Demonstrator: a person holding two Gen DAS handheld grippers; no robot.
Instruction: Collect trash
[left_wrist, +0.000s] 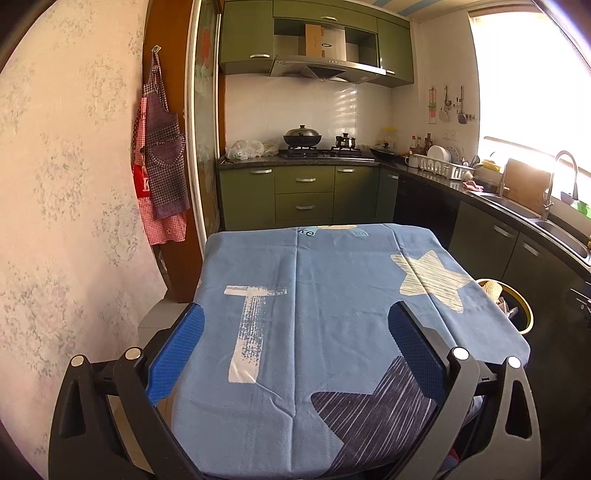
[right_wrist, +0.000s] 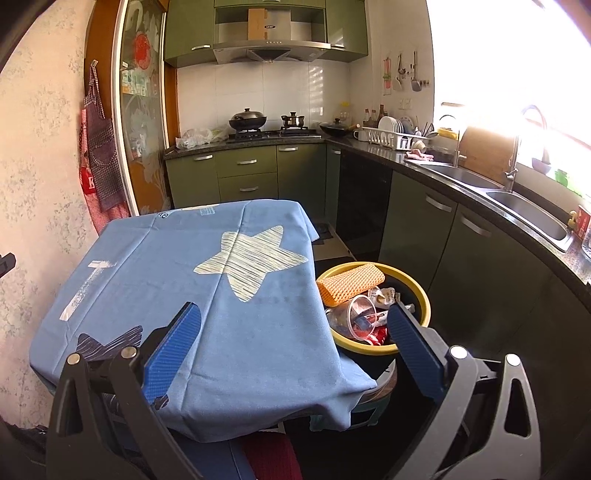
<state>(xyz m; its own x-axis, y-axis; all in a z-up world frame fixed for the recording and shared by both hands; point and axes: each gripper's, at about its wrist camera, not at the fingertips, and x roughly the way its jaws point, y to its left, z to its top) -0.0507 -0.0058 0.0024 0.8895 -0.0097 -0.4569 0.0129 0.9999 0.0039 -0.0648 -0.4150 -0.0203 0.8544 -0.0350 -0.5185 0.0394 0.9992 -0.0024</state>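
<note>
A yellow-rimmed black trash bin (right_wrist: 424, 301) stands on the floor by the table's right side; it holds an orange foam net (right_wrist: 349, 282), a clear plastic cup (right_wrist: 354, 317) and wrappers (right_wrist: 386, 295). In the left wrist view only part of the trash bin (left_wrist: 526, 314) shows past the table edge. The table carries a blue cloth with stars (left_wrist: 314, 295) (right_wrist: 184, 295), and nothing lies on it. My left gripper (left_wrist: 295, 317) hangs open above the cloth, holding nothing. My right gripper (right_wrist: 293, 314) is open too, over the table's right edge, its right finger in front of the bin.
Green kitchen cabinets (left_wrist: 304, 195) and a stove with a wok (left_wrist: 302, 138) line the back wall. A dark counter with a dish rack (right_wrist: 393, 138) and sink (right_wrist: 532, 210) runs along the right. Aprons (left_wrist: 160, 166) hang on the left wall. A red item (right_wrist: 271, 459) sits below the table.
</note>
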